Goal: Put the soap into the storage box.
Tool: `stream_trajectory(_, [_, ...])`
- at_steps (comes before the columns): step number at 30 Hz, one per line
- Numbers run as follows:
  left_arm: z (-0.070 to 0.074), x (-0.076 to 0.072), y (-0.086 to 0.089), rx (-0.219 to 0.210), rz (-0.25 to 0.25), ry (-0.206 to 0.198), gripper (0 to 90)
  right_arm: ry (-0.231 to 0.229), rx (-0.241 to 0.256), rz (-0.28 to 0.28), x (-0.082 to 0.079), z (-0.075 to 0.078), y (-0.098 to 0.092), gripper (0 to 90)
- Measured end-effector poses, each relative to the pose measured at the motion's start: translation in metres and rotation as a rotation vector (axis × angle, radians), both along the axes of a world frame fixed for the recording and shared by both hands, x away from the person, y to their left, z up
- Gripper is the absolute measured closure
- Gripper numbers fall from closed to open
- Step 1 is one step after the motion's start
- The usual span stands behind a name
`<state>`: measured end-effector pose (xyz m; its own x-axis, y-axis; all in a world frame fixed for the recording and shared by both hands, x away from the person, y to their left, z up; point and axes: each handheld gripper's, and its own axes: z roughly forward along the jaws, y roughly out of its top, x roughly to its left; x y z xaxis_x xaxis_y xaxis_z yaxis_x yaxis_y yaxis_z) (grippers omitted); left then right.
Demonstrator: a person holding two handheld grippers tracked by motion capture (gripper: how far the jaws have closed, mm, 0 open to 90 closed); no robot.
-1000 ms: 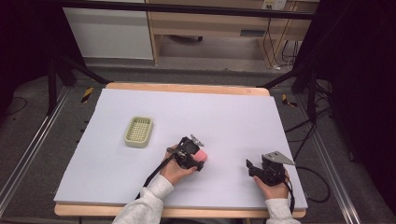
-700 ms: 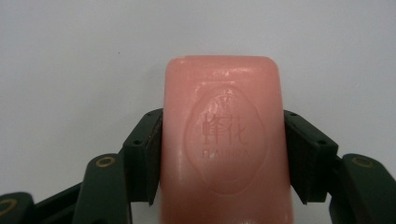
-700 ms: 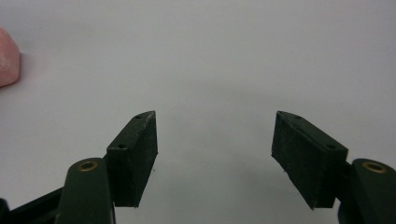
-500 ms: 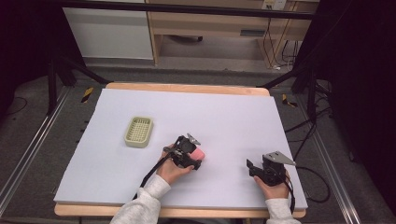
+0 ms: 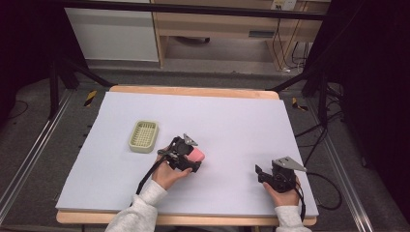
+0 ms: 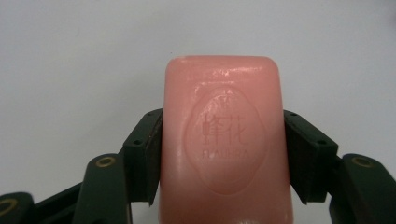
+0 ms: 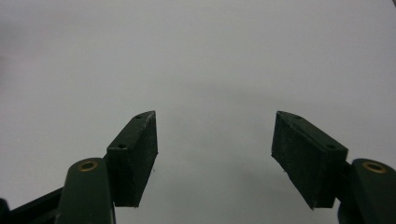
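Near the table's front, the pink soap bar (image 6: 224,140) is clamped by the left gripper (image 5: 189,158); placing into the green dish (image 5: 143,136) is judged remaining. The right gripper (image 7: 215,154) is held wide open, empty.

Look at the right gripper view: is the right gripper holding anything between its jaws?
No, the right gripper has its jaws spread wide apart, with bare white table showing between them.

soap (image 6: 226,140): pink, my stamped oval logo side up
dish (image 5: 143,136): pale yellow-green, grid pattern
my jaws: black
table (image 5: 241,121): pale lavender-white
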<state>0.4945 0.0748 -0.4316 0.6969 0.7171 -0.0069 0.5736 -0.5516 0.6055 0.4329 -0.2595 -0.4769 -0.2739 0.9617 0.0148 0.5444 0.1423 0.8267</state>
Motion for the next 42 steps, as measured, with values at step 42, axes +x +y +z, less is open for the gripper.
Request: stream_trajectory(42, [0.043,-0.002,0.095,-0.065,0.158,-0.078,37.1,0.003,0.005,-0.009,0.0,0.0,-0.001,31.3])
